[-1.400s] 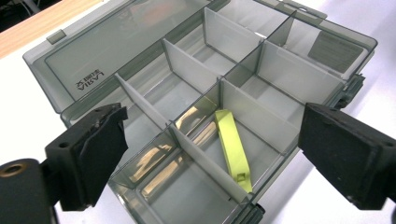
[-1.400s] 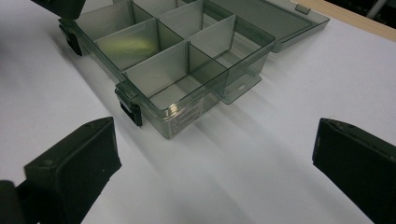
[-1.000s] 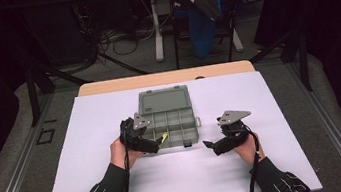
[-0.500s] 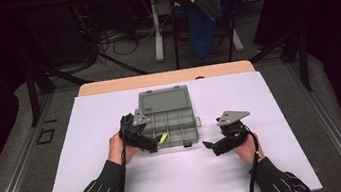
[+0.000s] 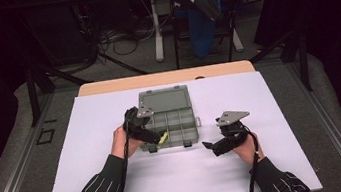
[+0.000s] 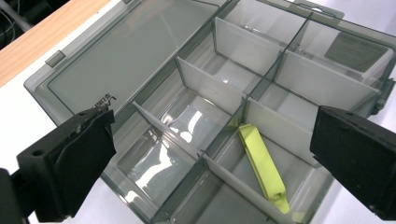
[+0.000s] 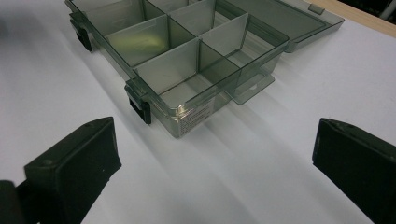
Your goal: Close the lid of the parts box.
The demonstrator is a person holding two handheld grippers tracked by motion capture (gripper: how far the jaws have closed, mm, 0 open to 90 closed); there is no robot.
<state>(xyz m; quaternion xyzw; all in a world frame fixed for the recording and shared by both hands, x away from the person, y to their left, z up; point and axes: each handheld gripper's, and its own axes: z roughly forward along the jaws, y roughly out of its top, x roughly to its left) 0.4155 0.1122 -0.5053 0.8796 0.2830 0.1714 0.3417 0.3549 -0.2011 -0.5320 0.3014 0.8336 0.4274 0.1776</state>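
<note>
Clear grey compartment box point(image 5: 168, 120) lies open near the middle of the white-covered table point(image 5: 95, 187), lid point(image 6: 130, 51) folded flat toward the far side, latches facing the person. A yellow-green plastic strip point(image 6: 262, 167) lies in a front compartment near the box's left end, one end leaning up toward a divider point(image 6: 187, 142). Left tool point(image 5: 157, 138) hovers over that front left corner, jaws spread wide and empty; in the left gripper view the strip sits between the two black jaws and below them, not touching either. Right tool point(image 5: 209, 147) rests low over the bare table just off the box's front right corner, jaws also spread with nothing between them; the right gripper view looks across the sheet at the box's near corner and one black latch point(image 7: 140, 108). Judgement: the strip looks like the piece being handled, either just dropped in or about to be picked out. Risks from here: the compartment is narrow, so a jaw coming down may land on a divider or the box wall instead of beside the strip. The box appears light and nothing holds it down, so a push from the left tool could slide or tip it on the smooth sheet. The strip is thin and lies slanted; a closing pinch might flick it away or catch only its tip.
</note>
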